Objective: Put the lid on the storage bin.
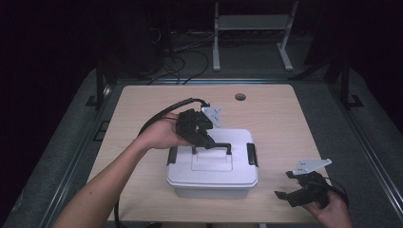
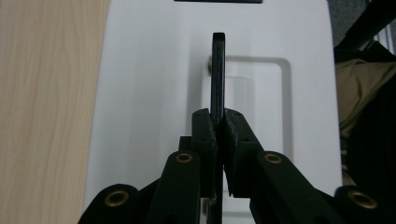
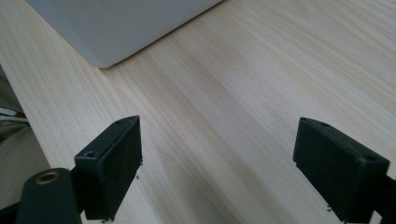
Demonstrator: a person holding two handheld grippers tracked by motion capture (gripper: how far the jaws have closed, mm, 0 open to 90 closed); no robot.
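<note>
A white plastic box (image 1: 212, 176) with a black carry handle (image 1: 219, 145) and black side latches (image 1: 252, 154) stands near the table's front middle. My left gripper (image 1: 205, 141) is over the lid's left part, shut on the raised handle (image 2: 217, 74); in the left gripper view the thin black bar runs up from between the pads over the white lid (image 2: 140, 93). My right gripper (image 1: 291, 195) rests low at the table's front right, open, with bare wood between its fingers (image 3: 112, 158). A corner of the box (image 3: 121, 28) shows at the upper left of the right gripper view.
The light wooden table (image 1: 280, 123) has a round cable hole (image 1: 240, 97) near its far edge. A white metal frame (image 1: 252, 28) and cables lie on the dark floor beyond. The table's front edge runs just left of my right gripper (image 3: 219, 182).
</note>
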